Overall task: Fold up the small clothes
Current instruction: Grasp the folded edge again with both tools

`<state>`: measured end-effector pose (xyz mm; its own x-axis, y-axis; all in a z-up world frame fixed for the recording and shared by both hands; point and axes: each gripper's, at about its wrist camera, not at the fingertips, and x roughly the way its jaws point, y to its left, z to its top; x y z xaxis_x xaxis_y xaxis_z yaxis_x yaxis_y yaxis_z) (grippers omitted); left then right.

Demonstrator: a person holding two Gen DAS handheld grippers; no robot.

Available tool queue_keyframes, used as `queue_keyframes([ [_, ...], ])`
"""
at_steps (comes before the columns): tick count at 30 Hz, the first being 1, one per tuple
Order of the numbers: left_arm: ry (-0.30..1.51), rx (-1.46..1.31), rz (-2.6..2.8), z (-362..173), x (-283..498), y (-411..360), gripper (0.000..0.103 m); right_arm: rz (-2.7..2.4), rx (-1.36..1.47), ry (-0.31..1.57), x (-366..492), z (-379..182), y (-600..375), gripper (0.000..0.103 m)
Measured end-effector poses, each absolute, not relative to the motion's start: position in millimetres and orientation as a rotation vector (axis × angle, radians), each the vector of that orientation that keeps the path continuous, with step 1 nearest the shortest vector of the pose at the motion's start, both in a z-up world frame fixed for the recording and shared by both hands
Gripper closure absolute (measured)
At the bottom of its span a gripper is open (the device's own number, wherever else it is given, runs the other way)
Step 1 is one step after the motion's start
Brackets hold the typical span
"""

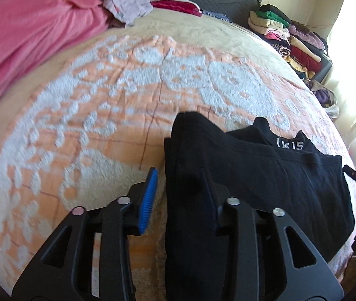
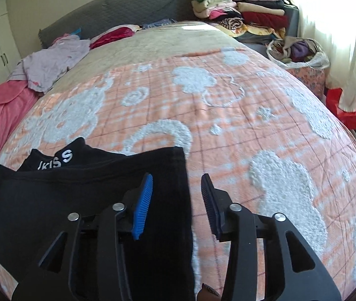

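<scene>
The black garment (image 1: 265, 175), with white lettering on its waistband, lies flat on the bed (image 1: 102, 100), on the patterned orange-and-white blanket near the bed's near edge, its long axis running side to side between the two claws. The left claw (image 1: 180, 195) straddles the garment's left fold edge: both pads stand apart from the cloth, so it is released, with fabric between the jaws but not pinched. The right claw (image 2: 176, 205) sits at the opposite edge, jaws parted, the cloth's right edge lying under and between them, also released. Each claw is nearest its own end; by my judgement the next fold would bring one end across toward the other.
</scene>
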<state>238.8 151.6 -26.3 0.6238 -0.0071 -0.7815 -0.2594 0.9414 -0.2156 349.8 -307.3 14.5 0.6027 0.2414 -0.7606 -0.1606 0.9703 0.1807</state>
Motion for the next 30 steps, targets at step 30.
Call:
queue_keyframes([
  [30, 0.832, -0.259, 0.194, -28, 232, 152, 0.099, 0.227, 0.080, 0.924, 365, 2, -288, 0.095],
])
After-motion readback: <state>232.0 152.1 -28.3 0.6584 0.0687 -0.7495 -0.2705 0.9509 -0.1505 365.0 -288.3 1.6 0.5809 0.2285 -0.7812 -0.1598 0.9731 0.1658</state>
